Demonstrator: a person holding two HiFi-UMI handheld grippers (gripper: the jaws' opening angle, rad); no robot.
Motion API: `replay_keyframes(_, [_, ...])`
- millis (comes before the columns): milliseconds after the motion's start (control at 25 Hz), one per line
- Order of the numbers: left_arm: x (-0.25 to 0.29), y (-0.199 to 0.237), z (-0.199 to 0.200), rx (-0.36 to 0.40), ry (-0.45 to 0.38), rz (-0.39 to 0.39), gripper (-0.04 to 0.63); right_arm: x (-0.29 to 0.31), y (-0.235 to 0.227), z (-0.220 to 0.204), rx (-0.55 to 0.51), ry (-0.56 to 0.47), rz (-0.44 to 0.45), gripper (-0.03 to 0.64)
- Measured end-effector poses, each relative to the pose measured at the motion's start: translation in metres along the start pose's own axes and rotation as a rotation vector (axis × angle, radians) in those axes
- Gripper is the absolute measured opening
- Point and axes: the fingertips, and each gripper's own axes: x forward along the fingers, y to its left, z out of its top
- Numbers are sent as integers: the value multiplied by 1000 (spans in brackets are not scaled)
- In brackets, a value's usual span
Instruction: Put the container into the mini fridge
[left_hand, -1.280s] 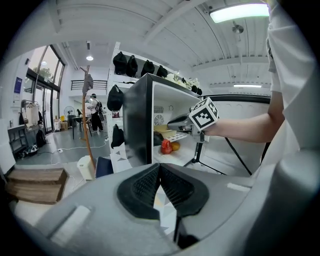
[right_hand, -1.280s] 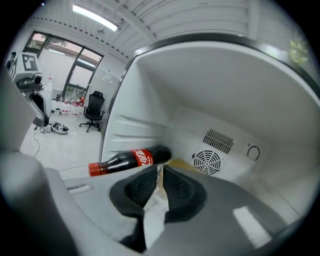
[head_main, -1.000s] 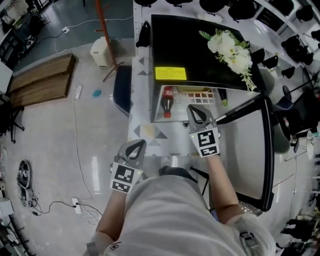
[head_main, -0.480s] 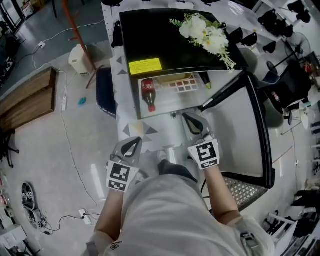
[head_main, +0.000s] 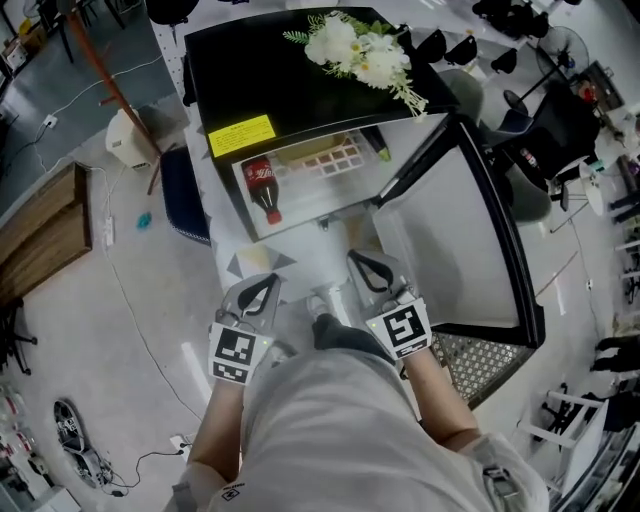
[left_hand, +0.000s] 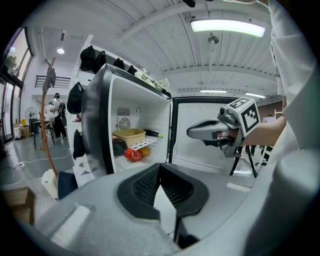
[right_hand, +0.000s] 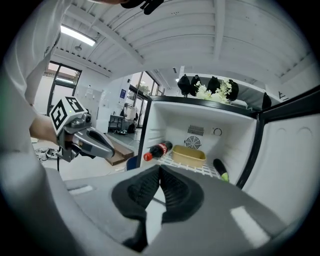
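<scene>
The right gripper (head_main: 362, 265), at the fridge mouth a second ago, now sits drawn back at lower centre beside the left gripper (head_main: 264, 288), both jaw pairs pressed together and empty, while the yellow container (right_hand: 188, 156) rests on the open mini fridge's (head_main: 300, 90) shelf, suggesting placement is complete.

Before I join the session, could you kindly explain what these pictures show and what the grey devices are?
A person holds a two-jaw claw in each hand; there is no robot arm. The top-down picture comes from a camera on the person's head and shows the left claw and right claw. The other two come from cameras riding on each claw. Both claws are shut and empty. Ahead stands the mini fridge, door open; on its shelf lie a yellow container and a cola bottle. Flowers sit on top.
</scene>
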Motion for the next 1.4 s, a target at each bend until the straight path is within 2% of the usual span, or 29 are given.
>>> replay_keyframes(680, [27,-28,15,48,-16,-100,9,-38,5,-15,63,-3,-17,3])
replay_keyframes(1000, [26,-30,17,47,-17,-101,9,-42,-1,-21,124,-13,-31,3])
replay_keyframes(1160, [26,-30,16,48,-14,-100,9,-41,2,-24,113,0,-3,3])
replay_keyframes(1400, [27,-31,14,44,-10,-95,9,-40,-1,-29,119,13,-16,3])
